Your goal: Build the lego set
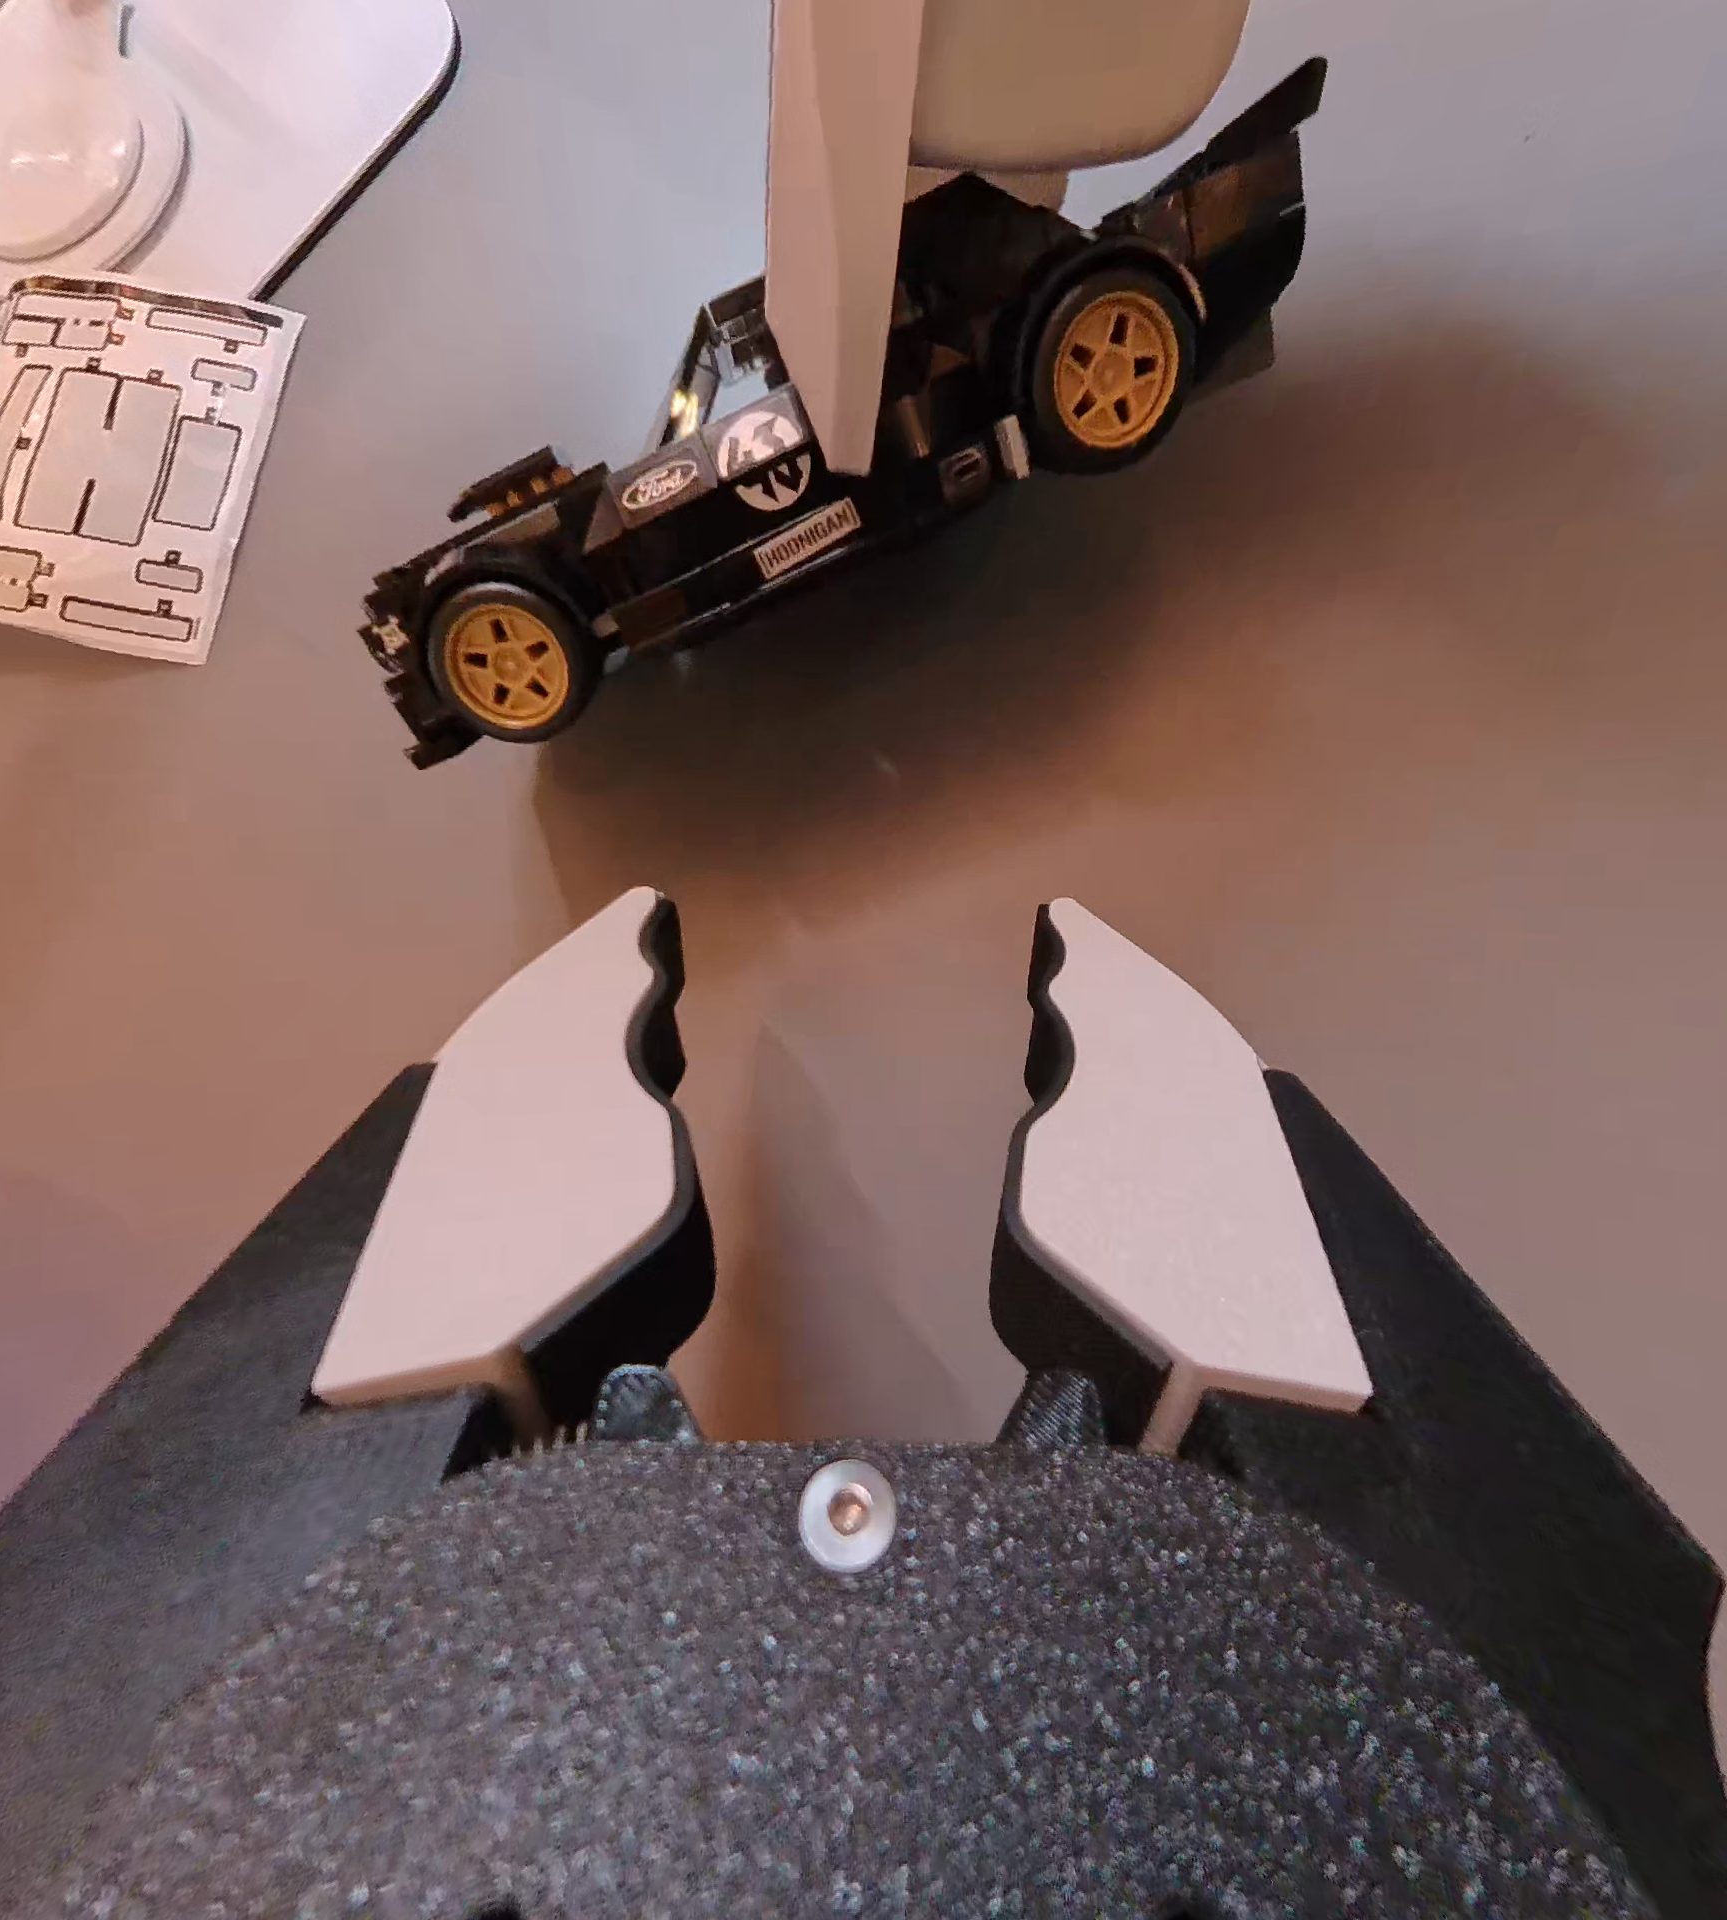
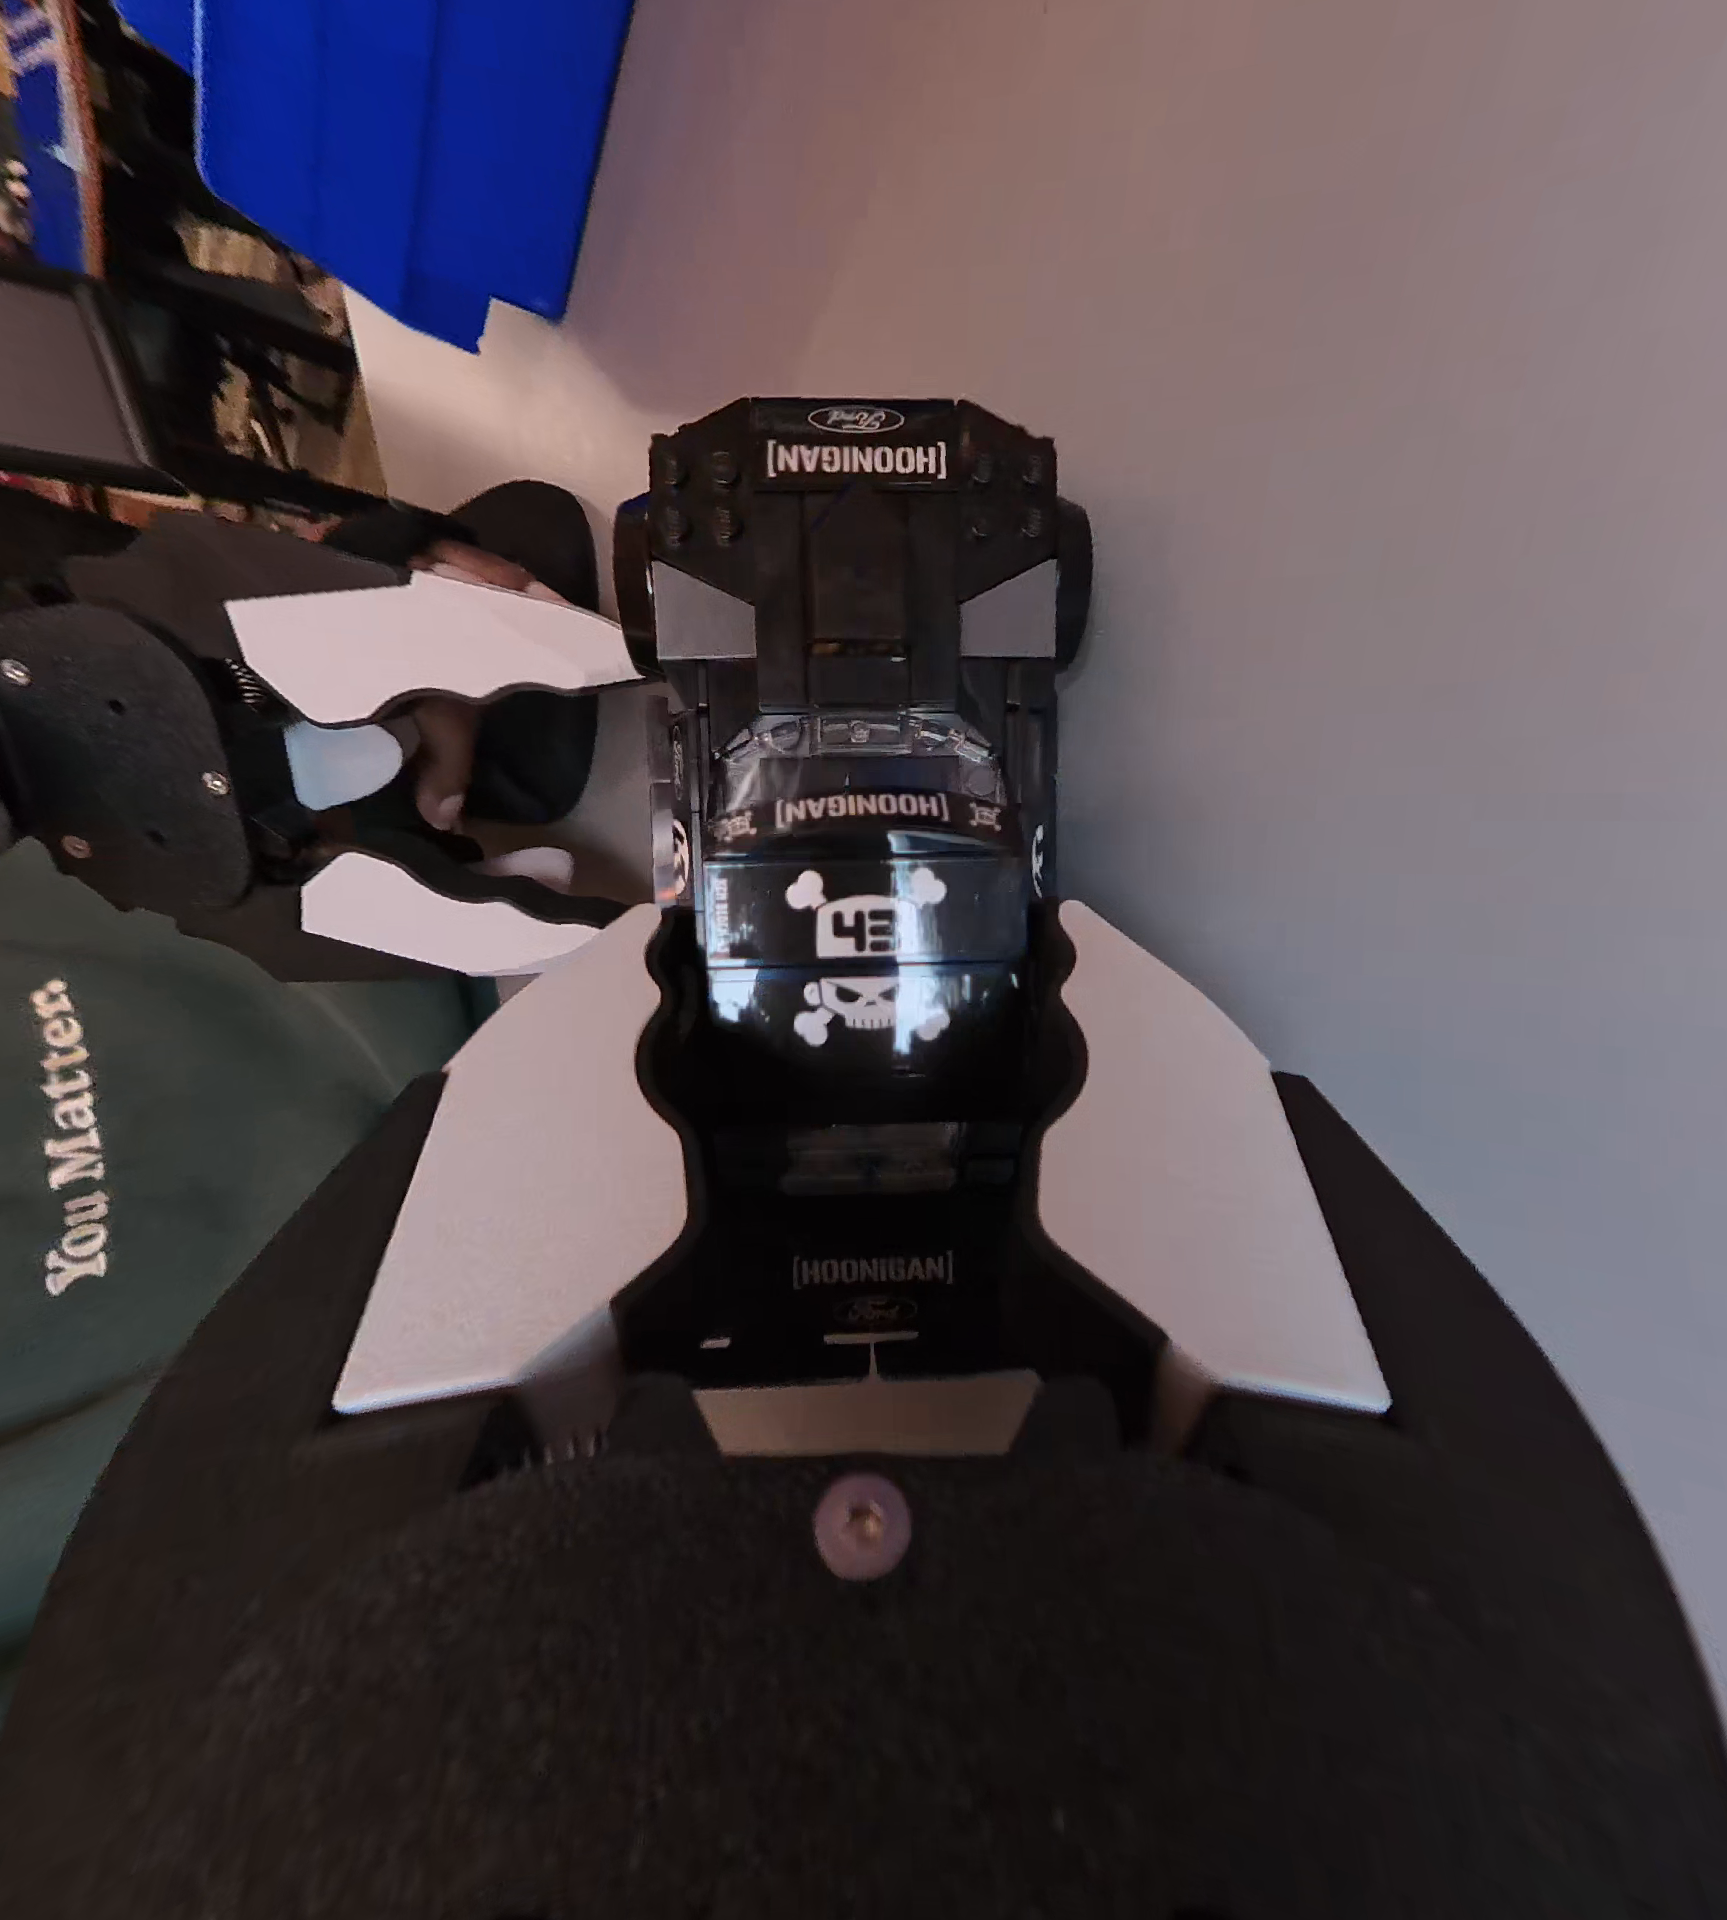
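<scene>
one black lego car with gold wheels is held tilted above the grey table, nose lower than tail. the right gripper has its jaws closed on the car's sides around the roof. the left gripper hangs nearby, jaws spread wide with nothing between them, apart from the car. beyond it on the table lie a sticker sheet and a white stand base.
</scene>
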A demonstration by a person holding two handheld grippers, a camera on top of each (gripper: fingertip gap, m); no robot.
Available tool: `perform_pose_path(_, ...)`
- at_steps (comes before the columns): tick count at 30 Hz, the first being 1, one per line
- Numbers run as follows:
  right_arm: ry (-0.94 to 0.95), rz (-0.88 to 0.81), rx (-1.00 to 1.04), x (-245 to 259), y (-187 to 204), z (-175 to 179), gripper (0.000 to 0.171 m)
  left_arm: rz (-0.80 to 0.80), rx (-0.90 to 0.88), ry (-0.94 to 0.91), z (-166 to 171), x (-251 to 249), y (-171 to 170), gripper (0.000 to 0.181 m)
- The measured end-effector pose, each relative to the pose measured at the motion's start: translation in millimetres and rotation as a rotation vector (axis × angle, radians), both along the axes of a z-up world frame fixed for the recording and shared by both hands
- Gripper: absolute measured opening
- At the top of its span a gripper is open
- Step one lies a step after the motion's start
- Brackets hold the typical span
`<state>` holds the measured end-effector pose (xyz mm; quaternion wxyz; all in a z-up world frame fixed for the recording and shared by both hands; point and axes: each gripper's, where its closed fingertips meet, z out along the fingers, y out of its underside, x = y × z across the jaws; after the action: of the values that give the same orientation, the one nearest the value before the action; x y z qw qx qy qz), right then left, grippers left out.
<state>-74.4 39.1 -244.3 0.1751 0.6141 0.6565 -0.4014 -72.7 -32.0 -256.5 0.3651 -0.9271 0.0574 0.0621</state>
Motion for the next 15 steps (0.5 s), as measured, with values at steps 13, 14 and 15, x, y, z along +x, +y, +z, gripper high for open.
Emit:
perform_pose_path(13, 0.055, -0.121, -0.1, 12, -8, 19, 0.066, -0.023, 0.011, 0.035, 5, 12, 8, 0.064)
perform_pose_path(14, 0.057, -0.132, -0.1, 14, -9, 21, 0.066, -0.029, 0.012, 0.037, 6, 14, 10, 0.064)
perform_pose_path(15, 0.062, -0.143, -0.095, 16, -10, 23, 0.066, -0.035, 0.013, 0.037, 6, 17, 11, 0.064)
